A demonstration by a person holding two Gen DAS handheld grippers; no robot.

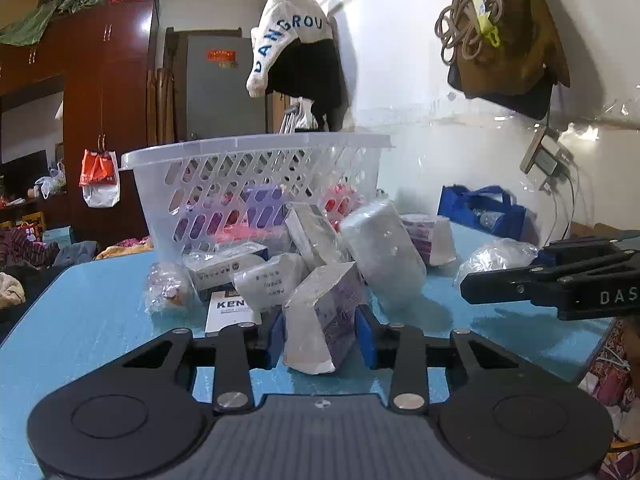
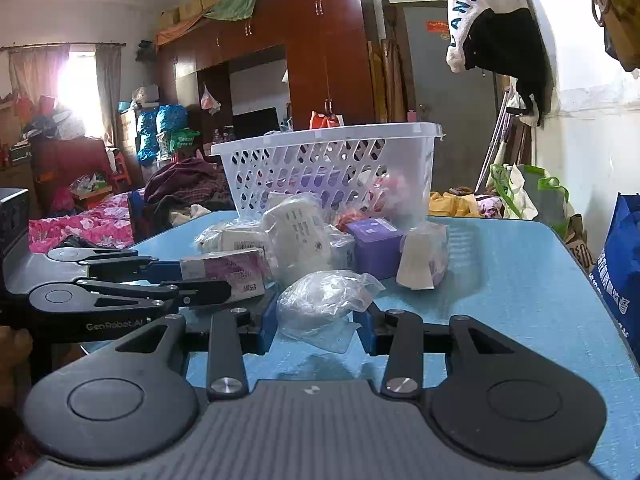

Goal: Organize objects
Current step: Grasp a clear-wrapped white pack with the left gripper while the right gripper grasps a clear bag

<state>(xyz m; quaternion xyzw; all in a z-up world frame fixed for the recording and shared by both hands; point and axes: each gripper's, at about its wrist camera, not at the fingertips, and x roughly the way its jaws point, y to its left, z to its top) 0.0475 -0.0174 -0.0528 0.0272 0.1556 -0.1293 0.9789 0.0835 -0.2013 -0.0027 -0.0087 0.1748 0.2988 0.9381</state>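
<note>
My left gripper (image 1: 320,334) sat with its blue pads on either side of a purple-printed tissue pack (image 1: 320,316), pads touching or nearly touching its wrapped faces; pack tilted, one corner down on the blue desk (image 1: 100,312); I judged it clamped but not yet lifted clear. My right gripper (image 2: 316,326) stood apart around a clear bag of white stuff (image 2: 320,300); pads beside the crinkled plastic, no squeeze visible. Beyond both lay the pile: wrapped white rolls, a small box, a purple box (image 2: 374,246), all heaped just in front of the white slotted basket (image 1: 256,148), which already held a few purple and pink items.

Judgement for the step: lift the left pack straight up before swinging it, since it leaned against a wrapped roll (image 1: 384,248) and a drag could topple the heap; clear the basket rim, then release low inside. For the right side, close on the bulk of the bag rather than loose film, or it may slip; move one hand at a time, as the grippers were near each other.
</note>
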